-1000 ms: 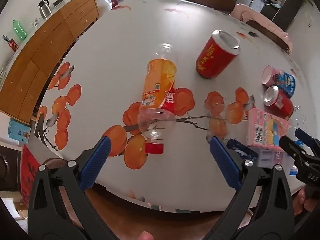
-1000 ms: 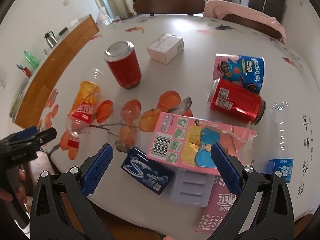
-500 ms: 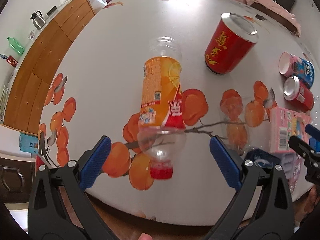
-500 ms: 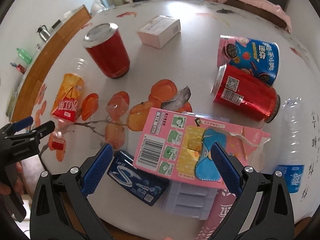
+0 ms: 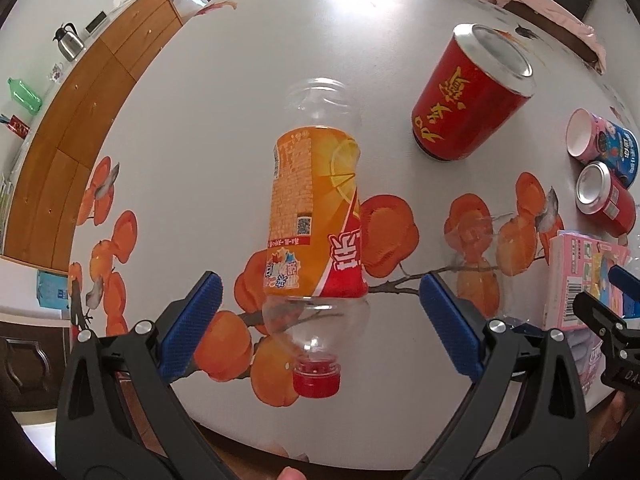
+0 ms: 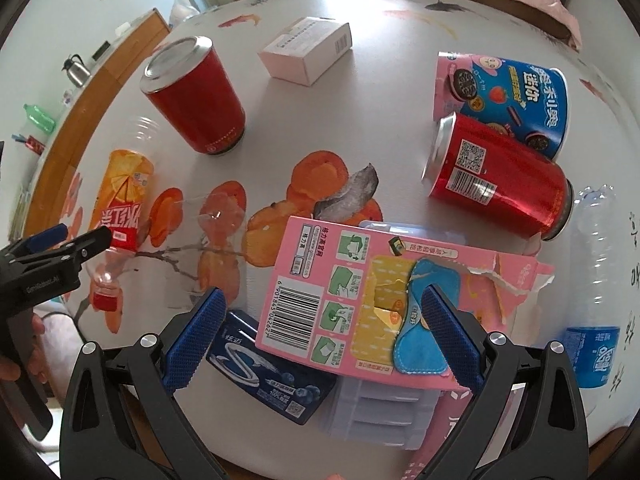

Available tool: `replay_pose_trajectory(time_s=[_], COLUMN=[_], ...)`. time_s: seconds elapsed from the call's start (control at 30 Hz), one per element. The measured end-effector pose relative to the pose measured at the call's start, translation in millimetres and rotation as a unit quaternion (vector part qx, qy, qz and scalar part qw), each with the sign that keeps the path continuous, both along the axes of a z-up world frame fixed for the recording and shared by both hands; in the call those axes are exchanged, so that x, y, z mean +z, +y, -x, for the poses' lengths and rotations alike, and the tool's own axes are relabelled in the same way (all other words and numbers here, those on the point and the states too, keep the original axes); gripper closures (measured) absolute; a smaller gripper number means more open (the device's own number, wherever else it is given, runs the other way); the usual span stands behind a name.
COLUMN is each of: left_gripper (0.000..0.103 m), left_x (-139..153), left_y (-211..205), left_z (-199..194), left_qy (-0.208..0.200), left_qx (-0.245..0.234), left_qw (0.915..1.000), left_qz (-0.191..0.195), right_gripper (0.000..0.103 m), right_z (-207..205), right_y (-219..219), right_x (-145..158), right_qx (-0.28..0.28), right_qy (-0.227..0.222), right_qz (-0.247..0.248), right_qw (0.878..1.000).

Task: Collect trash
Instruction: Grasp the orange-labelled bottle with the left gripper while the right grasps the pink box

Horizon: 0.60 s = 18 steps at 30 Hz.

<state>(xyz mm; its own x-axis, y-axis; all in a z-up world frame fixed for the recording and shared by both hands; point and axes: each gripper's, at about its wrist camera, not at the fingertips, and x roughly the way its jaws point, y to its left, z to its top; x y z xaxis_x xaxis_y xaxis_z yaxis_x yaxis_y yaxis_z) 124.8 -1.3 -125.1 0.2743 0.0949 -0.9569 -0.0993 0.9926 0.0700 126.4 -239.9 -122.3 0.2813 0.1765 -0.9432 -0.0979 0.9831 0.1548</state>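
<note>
My left gripper (image 5: 316,312), jaws spread wide, straddles the neck of an empty orange-labelled bottle (image 5: 316,216) lying on the table (image 5: 208,128), red cap (image 5: 317,378) nearest me. My right gripper (image 6: 320,332), equally open, hovers over a torn pink carton (image 6: 360,304).

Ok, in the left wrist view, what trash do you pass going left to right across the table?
Orange-label bottle → upright red can → pink box. The lying red can and the snack cup sit above the box, so their place in the order is unclear.
</note>
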Motion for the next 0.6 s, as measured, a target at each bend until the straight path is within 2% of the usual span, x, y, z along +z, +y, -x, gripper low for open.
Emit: replay_pose_trajectory(time_s=[0.33,0.6], left_gripper=[0.007,0.007], left_x=[-11.9,-33.5], left_y=[9.2,11.4], left_z=[-6.0,-16.6], left_qy=[0.01,0.032], left_qx=[0.011,0.011], left_qw=[0.9999,0.9994], left_qz=[-0.003,-0.012], right_gripper=[0.006,0.006], right_z=[-4.4,-11.3], right_y=[4.7,11.2], right_x=[-7.1,-22.8], right_qx=[0.0,-0.007], right_qy=[0.013,0.028], right_qz=[0.001,0.007], right_qw=[1.0,1.0])
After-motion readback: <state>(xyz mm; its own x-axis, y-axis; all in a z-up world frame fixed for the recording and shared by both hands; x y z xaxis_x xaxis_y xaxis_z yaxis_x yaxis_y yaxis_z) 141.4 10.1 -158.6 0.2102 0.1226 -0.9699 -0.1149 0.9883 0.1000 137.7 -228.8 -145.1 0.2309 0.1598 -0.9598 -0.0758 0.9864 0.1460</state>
